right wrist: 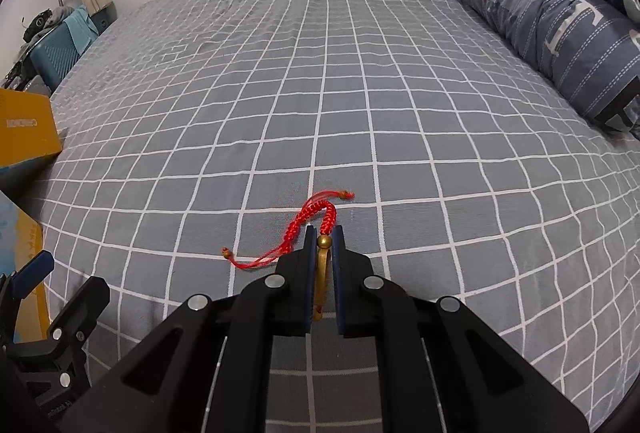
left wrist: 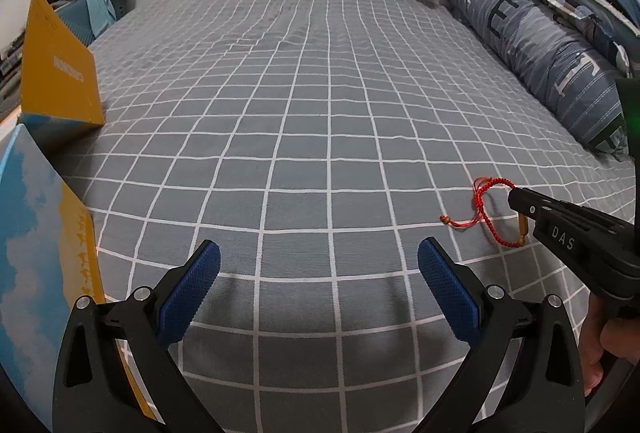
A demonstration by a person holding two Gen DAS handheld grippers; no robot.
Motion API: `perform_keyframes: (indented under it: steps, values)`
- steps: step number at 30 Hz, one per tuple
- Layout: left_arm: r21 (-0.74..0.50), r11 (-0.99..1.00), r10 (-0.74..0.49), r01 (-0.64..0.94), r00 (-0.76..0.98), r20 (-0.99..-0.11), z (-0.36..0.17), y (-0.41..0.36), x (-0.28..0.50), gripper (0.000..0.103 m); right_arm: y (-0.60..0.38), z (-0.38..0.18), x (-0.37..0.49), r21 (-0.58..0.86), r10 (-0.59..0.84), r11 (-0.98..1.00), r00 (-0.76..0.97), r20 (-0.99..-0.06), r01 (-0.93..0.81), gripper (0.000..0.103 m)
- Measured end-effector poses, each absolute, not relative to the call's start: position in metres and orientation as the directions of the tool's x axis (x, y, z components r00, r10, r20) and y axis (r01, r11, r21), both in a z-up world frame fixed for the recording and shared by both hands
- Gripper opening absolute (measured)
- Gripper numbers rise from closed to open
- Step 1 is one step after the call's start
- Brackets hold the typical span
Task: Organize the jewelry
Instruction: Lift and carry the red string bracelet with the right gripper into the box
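Observation:
A red braided cord bracelet point(right wrist: 316, 217) with a curved gold tube and small gold beads lies on the grey checked bedspread. My right gripper point(right wrist: 324, 233) is shut on the bracelet's gold tube, with the red cord trailing out ahead of the pads. In the left wrist view the bracelet point(left wrist: 486, 211) is at the right, with the right gripper point(left wrist: 516, 199) over it. My left gripper point(left wrist: 319, 253) is open and empty, low over the bedspread, left of the bracelet.
A yellow and blue box point(left wrist: 60, 73) stands open at the left edge of the bed, its lid point(left wrist: 36, 253) close beside my left gripper. A rolled blue striped quilt point(left wrist: 540, 45) lies along the right side. The bedspread point(left wrist: 300, 93) stretches ahead.

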State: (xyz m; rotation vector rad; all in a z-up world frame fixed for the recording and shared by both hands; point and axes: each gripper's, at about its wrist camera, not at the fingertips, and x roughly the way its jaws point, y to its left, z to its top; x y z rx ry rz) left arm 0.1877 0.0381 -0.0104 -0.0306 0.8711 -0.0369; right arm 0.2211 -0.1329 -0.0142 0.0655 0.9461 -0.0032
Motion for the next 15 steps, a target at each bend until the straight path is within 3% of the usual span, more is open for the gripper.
perform_keyframes:
  steps: [15]
  values:
    - [-0.031,0.999,-0.042,0.028,0.687,-0.725,0.029,0.031,0.155,0.097,-0.135,0.024,0.186,0.041,0.016,0.999,0.627,-0.779,0.025,0.007]
